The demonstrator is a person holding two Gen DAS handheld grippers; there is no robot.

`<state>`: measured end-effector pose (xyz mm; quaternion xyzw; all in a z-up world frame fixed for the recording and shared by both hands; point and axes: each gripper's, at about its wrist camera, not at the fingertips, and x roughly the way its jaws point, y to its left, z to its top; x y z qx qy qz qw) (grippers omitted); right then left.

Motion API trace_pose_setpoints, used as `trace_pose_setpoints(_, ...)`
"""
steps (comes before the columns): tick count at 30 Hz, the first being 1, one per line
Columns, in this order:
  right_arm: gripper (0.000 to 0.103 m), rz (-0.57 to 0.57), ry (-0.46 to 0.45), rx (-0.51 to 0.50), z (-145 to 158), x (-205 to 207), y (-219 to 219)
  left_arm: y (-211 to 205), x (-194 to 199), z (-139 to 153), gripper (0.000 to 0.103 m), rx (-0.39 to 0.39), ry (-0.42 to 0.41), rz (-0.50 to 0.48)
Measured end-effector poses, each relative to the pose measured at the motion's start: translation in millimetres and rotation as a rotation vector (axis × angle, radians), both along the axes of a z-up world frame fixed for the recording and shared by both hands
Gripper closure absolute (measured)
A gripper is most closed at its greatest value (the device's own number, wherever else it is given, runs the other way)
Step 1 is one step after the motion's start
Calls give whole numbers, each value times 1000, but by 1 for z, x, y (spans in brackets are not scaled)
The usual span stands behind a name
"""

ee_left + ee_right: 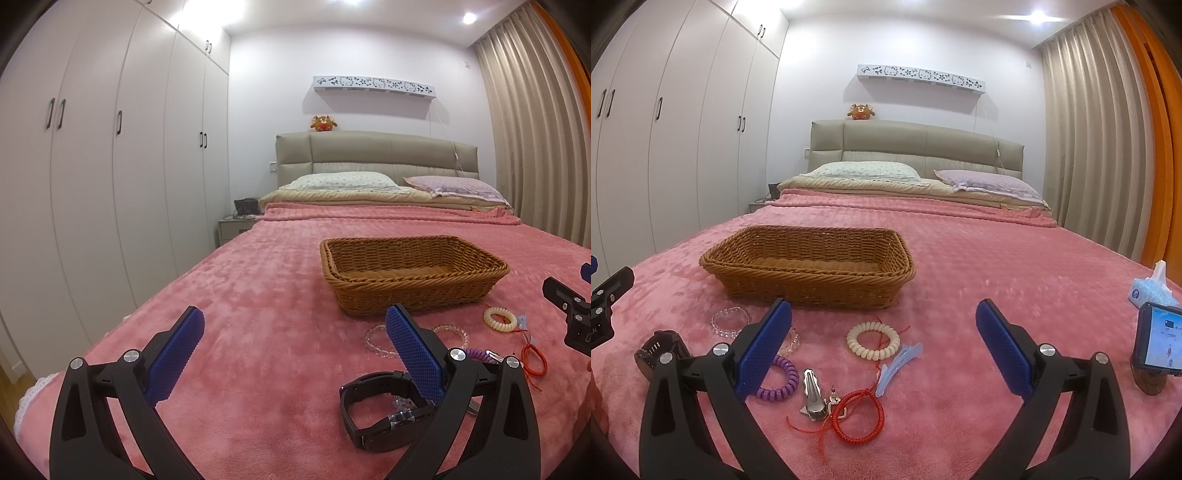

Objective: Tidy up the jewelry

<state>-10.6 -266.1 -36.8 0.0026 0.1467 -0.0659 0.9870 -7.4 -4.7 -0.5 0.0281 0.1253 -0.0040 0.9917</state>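
Observation:
An empty wicker basket stands on the pink bed cover. In front of it lie jewelry pieces: a black watch, two clear bead bracelets, a cream coil hair tie, a purple coil tie, a silver hair clip, a blue clip and a red cord bracelet. My left gripper is open above the cover, left of the watch. My right gripper is open over the jewelry.
A phone on a stand and a tissue pack sit at the right of the bed. Wardrobes line the left wall, curtains the right. Pillows and headboard are at the far end.

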Motion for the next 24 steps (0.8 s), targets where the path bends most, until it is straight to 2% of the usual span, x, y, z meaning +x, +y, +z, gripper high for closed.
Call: trace_pose_setpoints(24,7,-26,-3,-2,-3,-4,0,2,0,-2,7,-21,14,3)
